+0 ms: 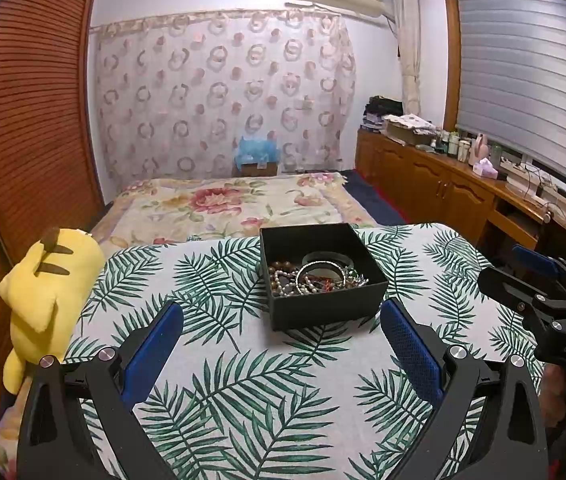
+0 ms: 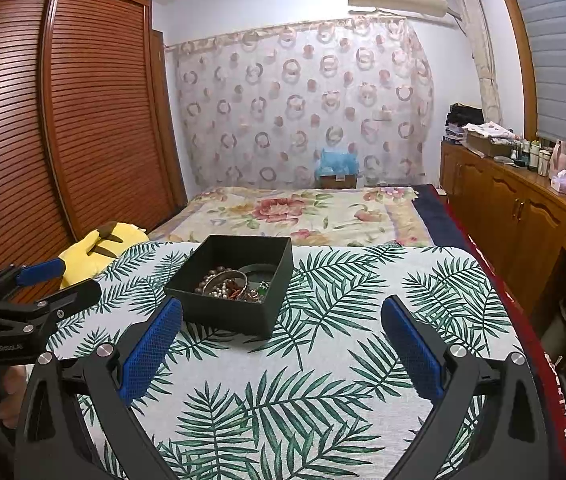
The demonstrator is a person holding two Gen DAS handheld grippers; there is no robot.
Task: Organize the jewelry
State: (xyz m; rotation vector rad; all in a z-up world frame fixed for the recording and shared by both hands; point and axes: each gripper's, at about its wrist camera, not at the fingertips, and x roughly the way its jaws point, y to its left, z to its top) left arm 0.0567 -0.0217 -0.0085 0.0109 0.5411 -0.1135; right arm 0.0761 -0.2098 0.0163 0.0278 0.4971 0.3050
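A black open box (image 1: 325, 310) (image 2: 223, 312) stands on the palm-leaf tablecloth (image 1: 243, 400) (image 2: 323, 380). Inside lies a tangle of jewelry (image 1: 315, 278) (image 2: 231, 284): pearl beads, a metal bangle, a dark ring-shaped piece, red and green bits. My left gripper (image 1: 281, 314) is open, hovering just short of the box with nothing between its blue pads. My right gripper (image 2: 281, 314) is also open and empty, to the right of the box and nearer me. Each gripper shows at the edge of the other's view (image 1: 539, 276) (image 2: 43, 280).
A yellow plush toy (image 1: 49, 292) (image 2: 103, 248) lies at the table's left edge. Beyond the table is a bed with a floral blanket (image 1: 235, 204). A louvered wooden wardrobe (image 2: 95, 120) stands left, a wooden counter with bottles (image 1: 455, 168) right.
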